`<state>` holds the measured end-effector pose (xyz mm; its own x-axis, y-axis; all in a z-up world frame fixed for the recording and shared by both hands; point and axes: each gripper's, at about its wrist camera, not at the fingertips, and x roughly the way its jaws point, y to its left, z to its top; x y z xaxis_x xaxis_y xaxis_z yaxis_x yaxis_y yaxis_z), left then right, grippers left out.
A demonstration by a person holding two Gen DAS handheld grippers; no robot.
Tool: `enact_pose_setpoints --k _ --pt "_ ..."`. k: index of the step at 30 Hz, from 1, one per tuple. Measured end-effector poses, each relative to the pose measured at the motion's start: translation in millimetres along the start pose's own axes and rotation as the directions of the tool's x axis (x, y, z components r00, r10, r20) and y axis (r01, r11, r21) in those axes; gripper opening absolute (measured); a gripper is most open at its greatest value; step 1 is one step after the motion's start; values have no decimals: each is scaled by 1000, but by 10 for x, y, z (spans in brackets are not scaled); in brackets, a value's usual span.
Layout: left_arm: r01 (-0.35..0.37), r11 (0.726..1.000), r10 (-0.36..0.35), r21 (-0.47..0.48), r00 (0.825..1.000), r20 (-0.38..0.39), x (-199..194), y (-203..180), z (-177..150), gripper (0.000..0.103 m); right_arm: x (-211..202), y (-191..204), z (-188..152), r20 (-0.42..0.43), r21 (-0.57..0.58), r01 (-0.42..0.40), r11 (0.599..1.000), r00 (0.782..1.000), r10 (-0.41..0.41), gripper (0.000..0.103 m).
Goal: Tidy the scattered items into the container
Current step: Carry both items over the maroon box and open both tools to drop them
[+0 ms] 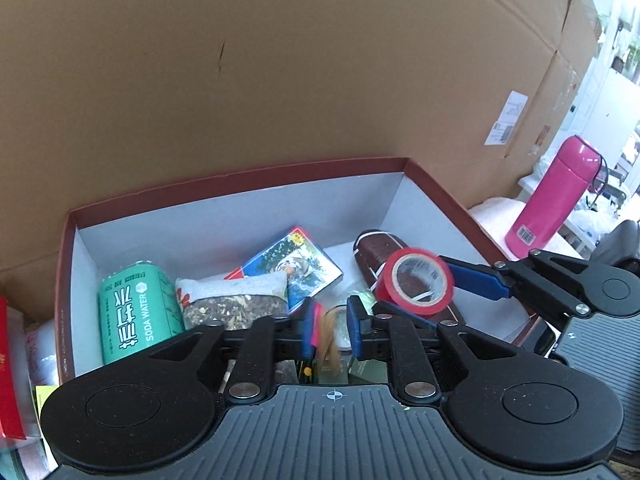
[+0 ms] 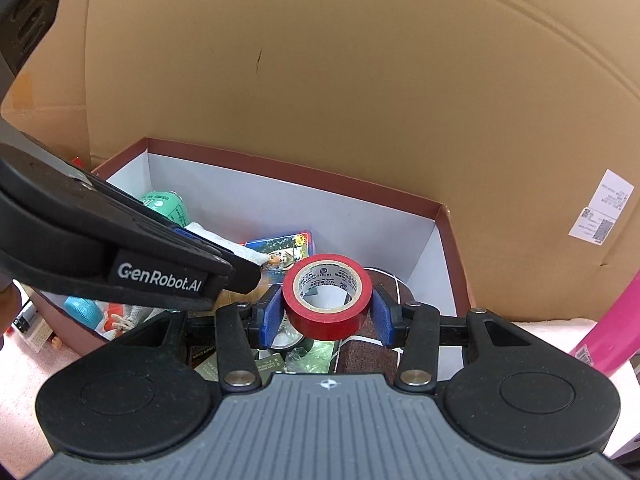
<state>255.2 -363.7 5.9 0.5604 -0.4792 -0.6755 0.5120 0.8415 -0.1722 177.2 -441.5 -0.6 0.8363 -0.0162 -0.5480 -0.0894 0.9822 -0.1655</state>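
Red tape roll (image 2: 326,300): in the air over the right half of the box (image 1: 240,172), inside its walls, hole tilted toward the right wrist camera. It sits between the blue pads (image 2: 269,316) of the right gripper (image 2: 326,316). Both pads stand right at its sides; I cannot tell whether they press on it or have just let go.

Left gripper (image 1: 332,324): over the middle of the box near its front wall, jaws parted with a clear gap. A thin pink and tan thing (image 1: 324,336) shows in the gap against one pad. It looks free, not clamped.

Risks, as judgement:
- The roll hangs above the brown case (image 1: 380,248), which lies along the right wall of the box. If it drops on edge onto that rounded top, it may roll toward the wall or bounce off the other contents.
- The two grippers are close together over the box; a careless pull-back could knock one against the other.
- The pink bottle (image 1: 560,196) stands upright outside the box on its right, so a wide swing of the right gripper could tip it.

Hard to read:
- The front part of the box floor is hidden by both gripper bodies.
- What the pink and tan thing is.
- The clutter under the jaws; only the green can (image 1: 132,312), the seed bag (image 1: 236,300) and the picture pack (image 1: 296,268) are plain.
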Motion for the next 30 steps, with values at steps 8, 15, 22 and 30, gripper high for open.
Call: enact_pose_setpoints --k 8,15,22,30 --pt "-18 1000 20 -23 998 67 -192 84 -62 99 -164 78 -58 80 5 51 999 995 -51 96" --pt "-41 999 40 8 995 94 -349 35 -223 103 -309 208 -118 116 7 53 999 992 -53 102" --pt "-39 999 39 0 994 100 -491 18 -332 103 -405 317 -180 126 32 58 998 990 -62 102" --pt "-62 998 57 25 985 160 -861 5 -486 103 -679 469 -225 187 70 62 996 979 -74 103"
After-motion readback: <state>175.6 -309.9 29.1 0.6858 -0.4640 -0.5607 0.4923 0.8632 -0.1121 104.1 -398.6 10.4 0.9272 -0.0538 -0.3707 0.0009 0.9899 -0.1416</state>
